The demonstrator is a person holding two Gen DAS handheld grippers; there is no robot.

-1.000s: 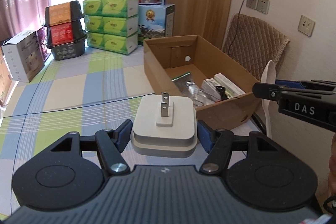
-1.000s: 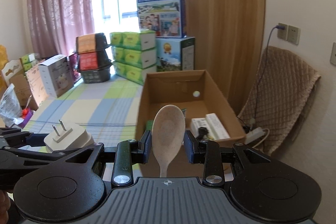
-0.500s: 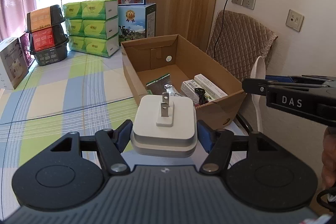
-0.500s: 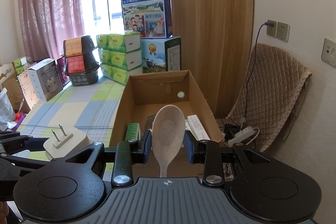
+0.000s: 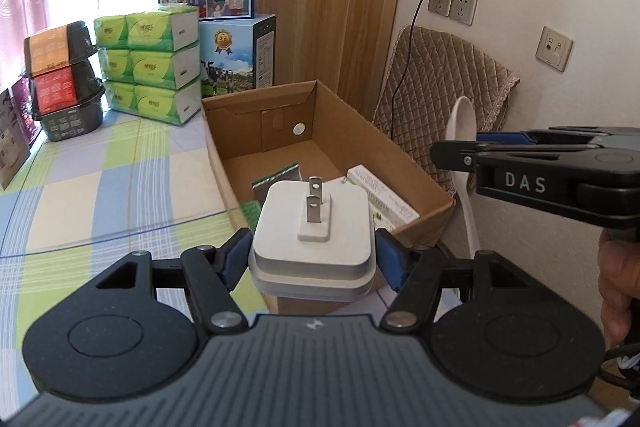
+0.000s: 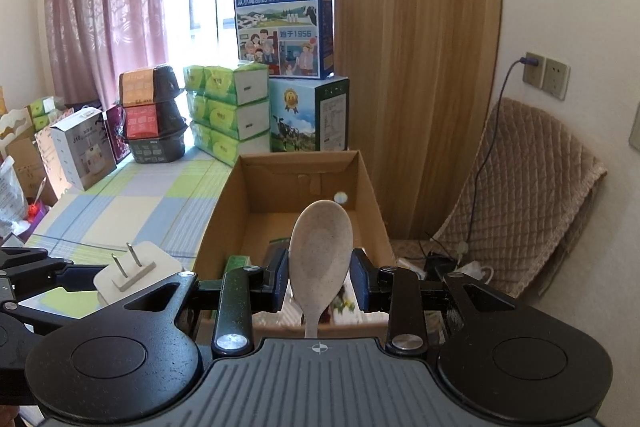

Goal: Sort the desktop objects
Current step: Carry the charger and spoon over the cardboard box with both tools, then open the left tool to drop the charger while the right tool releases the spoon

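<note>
A room with a pink curtain and a bright window lies ahead, and a table under a green, blue and cream checked cloth stretches in front of both claws. The left gripper is clamped on a white plug adapter, whose two prongs point up and forward between the blue pads. Just ahead of it and slightly to its right sits an open cardboard box with a few packets lying on its floor. The right gripper is closed on the neck of a pale speckled spoon, bowl up, with the same cardboard box directly in front of it. In the left wrist view the right claw shows at the right edge, marked DAS. Behind the box stand a stack of green tissue packs and blue milk cartons.
</note>
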